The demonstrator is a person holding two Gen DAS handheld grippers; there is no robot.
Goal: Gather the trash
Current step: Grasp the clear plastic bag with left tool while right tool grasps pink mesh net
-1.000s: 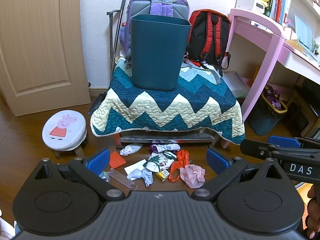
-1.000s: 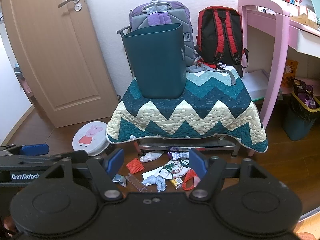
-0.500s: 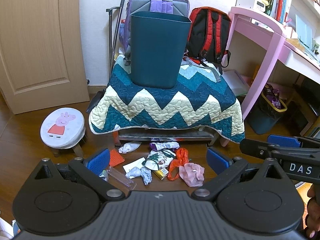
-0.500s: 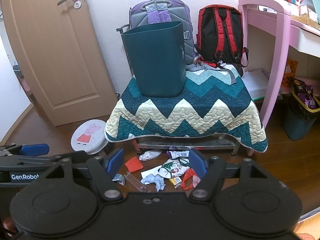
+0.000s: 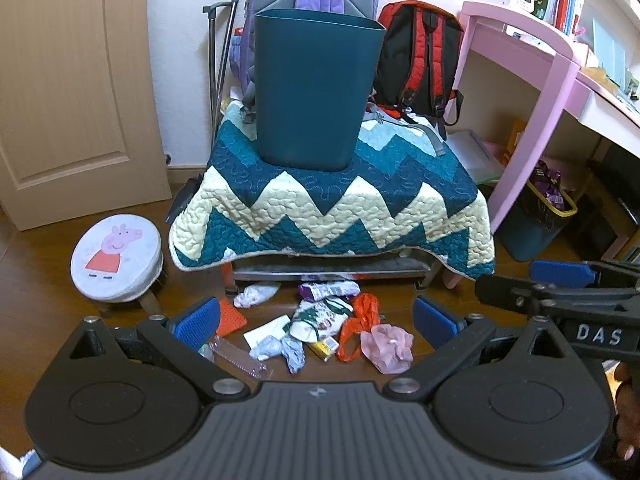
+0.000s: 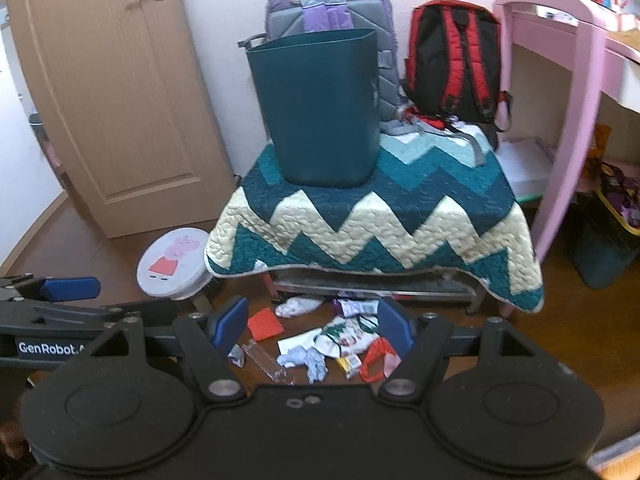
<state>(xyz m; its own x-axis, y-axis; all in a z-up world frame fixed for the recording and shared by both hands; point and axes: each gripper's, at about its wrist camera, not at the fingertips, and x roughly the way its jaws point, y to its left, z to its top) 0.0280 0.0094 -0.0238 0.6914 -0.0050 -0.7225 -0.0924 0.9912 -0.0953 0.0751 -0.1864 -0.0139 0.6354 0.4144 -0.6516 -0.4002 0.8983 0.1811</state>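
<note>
A dark teal bin [image 5: 316,92] [image 6: 320,108] stands upright on a low table under a zigzag quilt [image 5: 332,208] [image 6: 372,220]. Several pieces of trash lie on the wood floor in front of it: a pink bag [image 5: 388,346], a red-orange bag [image 5: 360,320] [image 6: 376,356], a printed wrapper [image 5: 320,316] [image 6: 348,334], crumpled blue-white tissue [image 5: 280,350] [image 6: 304,360], an orange net [image 5: 230,318] [image 6: 265,323], a clear plastic strip [image 5: 240,360]. My left gripper [image 5: 316,322] and right gripper [image 6: 312,324] are open and empty, held above the trash.
A Peppa Pig stool [image 5: 116,256] [image 6: 172,264] stands left of the table. A purple backpack [image 5: 316,0] and a red-black backpack [image 5: 420,64] lean on the wall behind the bin. A pink desk [image 5: 532,92] and a second full bin [image 5: 536,220] are on the right. A door [image 6: 112,92] is on the left.
Both views have shifted slightly: the bin and table sit lower and nearer in the frames. Both grippers stay open and empty. The trash has not moved.
</note>
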